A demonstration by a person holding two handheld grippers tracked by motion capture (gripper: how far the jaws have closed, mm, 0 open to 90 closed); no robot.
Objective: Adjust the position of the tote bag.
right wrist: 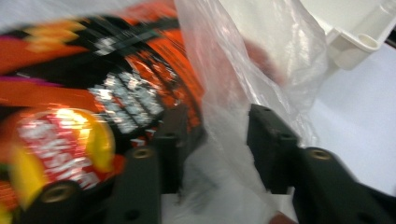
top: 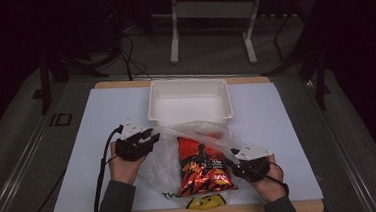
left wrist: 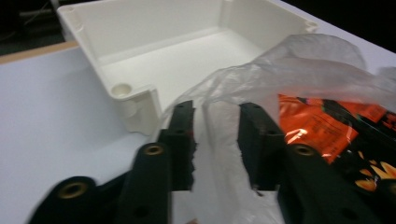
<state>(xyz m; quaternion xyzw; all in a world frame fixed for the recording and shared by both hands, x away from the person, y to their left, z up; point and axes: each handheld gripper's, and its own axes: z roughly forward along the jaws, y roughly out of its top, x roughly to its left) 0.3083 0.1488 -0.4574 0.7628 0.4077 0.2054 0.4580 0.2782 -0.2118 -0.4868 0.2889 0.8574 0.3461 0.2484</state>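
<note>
An orange and black snack bag (top: 201,166) lies in the middle of the white mat, partly inside a clear plastic bag (top: 164,163). My left gripper (top: 150,135) is at the plastic's left edge. In the left gripper view its jaws (left wrist: 217,109) stand apart with a fold of the plastic bag (left wrist: 289,70) between them, pads not pressing; the snack bag (left wrist: 327,126) lies to the right. My right gripper (top: 231,158) is at the snack bag's right side. Its jaws (right wrist: 217,112) are also apart around loose plastic (right wrist: 243,60), beside the snack bag (right wrist: 116,93).
An empty white bin (top: 188,82) stands at the back of the mat, just beyond the plastic; its wall (left wrist: 140,28) and one corner (right wrist: 355,42) show in the gripper views. A yellow smiley print (top: 203,202) lies at the front edge. The white mat (top: 103,137) covers a wooden table.
</note>
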